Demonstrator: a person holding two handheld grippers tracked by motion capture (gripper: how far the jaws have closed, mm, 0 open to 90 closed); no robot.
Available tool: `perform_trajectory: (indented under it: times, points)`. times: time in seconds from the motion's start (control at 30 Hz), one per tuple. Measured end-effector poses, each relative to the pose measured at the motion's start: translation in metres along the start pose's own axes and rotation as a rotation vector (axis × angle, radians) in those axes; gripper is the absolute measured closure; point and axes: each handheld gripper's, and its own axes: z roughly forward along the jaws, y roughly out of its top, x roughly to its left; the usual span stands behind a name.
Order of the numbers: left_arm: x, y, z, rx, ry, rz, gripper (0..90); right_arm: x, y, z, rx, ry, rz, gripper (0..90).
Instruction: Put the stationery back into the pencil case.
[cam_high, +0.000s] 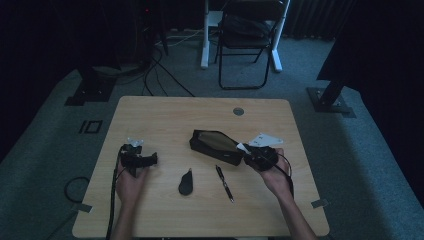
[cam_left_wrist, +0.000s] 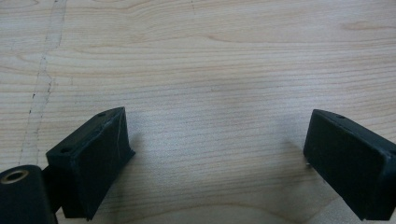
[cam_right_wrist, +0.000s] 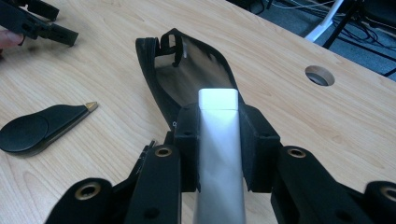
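Note:
An open black case (cam_high: 216, 146) lies on the wooden table (cam_high: 165, 117), right of its middle. My right gripper (cam_high: 248, 151) is at the case's near right end, shut on a flat silvery-white bar (cam_right_wrist: 218, 135). The bar's end points into the case's open mouth (cam_right_wrist: 187, 74). My left gripper (cam_high: 151, 159) hovers at the table's left side, held by a hand. In the left gripper view it (cam_left_wrist: 219, 158) stands open over bare wood with nothing between its pads (cam_left_wrist: 98, 158). It also appears far off at the top left of the right gripper view (cam_right_wrist: 42, 25).
A black pen (cam_high: 224, 183) lies in front of the case. Left of the pen lies a black teardrop-shaped piece (cam_high: 186, 182) with a gold tip (cam_right_wrist: 90, 106). A round cable hole (cam_high: 238, 111) is near the far edge. A folding chair (cam_high: 247, 40) stands beyond the table.

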Motion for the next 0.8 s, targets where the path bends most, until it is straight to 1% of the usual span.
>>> perform_trajectory:
  times: [0.2,0.8]
  points:
    - [0.0001,0.0,0.0,0.0,0.0,0.001,7.2,-0.0021,0.0022,0.0011,-0.001,0.005,0.012,71.5]
    - [0.0001,0.0,-0.0001,0.001,0.0,0.001,7.2,-0.0061,0.0102,0.0096,-0.009,0.01,0.02,71.5]
